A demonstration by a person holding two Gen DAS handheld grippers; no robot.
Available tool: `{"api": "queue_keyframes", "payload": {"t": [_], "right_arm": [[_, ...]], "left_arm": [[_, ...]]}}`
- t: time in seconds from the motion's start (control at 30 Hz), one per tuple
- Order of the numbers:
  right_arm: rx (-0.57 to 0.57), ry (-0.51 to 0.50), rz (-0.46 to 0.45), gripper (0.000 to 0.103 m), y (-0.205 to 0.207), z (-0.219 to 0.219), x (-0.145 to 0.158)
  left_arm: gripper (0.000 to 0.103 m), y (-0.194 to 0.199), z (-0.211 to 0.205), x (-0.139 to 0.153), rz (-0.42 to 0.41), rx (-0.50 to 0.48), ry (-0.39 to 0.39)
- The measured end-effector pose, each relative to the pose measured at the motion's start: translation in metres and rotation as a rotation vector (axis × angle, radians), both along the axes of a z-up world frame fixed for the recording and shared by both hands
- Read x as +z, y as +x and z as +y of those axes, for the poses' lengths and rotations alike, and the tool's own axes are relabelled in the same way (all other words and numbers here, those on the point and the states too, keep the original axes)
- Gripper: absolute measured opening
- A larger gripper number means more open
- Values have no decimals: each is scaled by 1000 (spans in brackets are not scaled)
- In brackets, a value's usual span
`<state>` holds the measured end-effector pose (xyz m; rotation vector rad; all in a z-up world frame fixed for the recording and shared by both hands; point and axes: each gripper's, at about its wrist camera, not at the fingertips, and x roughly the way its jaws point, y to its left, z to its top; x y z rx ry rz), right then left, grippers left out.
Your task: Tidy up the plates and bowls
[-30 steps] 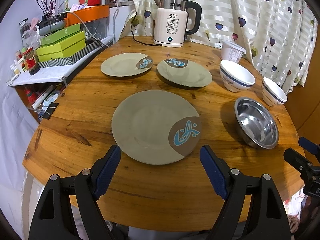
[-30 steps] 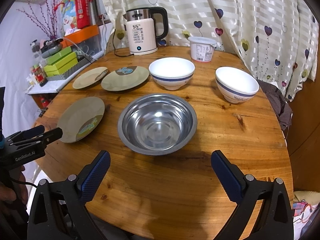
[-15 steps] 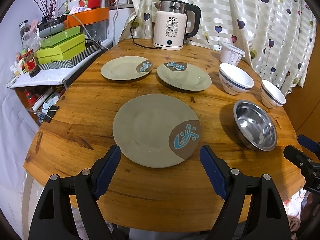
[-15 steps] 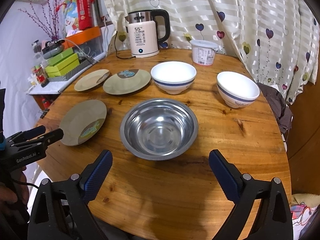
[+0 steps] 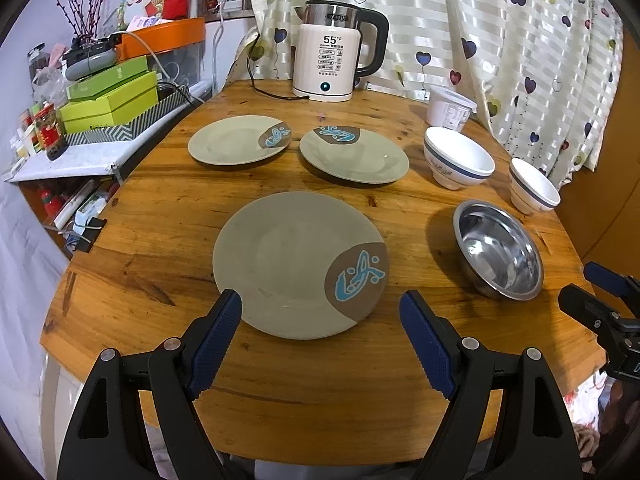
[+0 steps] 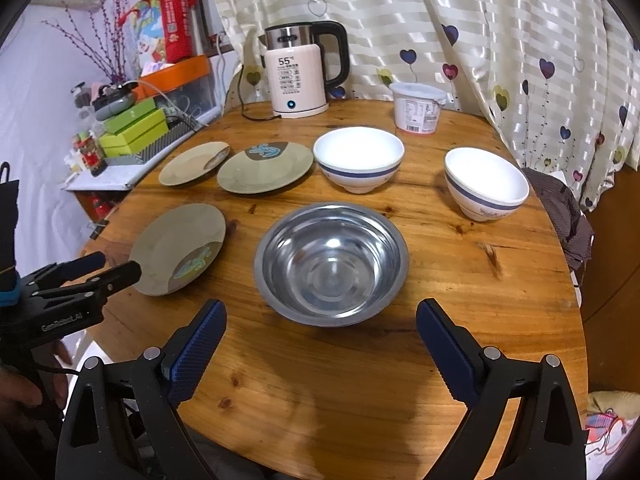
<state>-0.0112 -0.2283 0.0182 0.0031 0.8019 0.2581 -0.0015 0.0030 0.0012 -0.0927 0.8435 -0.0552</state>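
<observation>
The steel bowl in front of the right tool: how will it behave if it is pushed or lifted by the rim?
The steel bowl looks thin-walled, so it is probably light and stiff. Its polished surface may slip between the pads. The base looks narrow under a wide rim, so a push on the wooden table could slide or rock it.

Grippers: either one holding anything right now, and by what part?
Nothing held. Left gripper is open, straddling the near edge of the nearest plate without gripping it. Right gripper is open, short of the steel bowl.
</observation>
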Motion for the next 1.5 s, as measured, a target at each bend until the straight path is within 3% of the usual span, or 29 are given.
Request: {"api": "queue_keyframes", "payload": {"t": [0.9,1.5], "right_arm": [[156,56,21,97,31,33,11],[292,19,24,97,108,105,34]], "left_arm": [[82,24,22,1,5,19,-53],[82,70,95,10,-18,179,-87]]}}
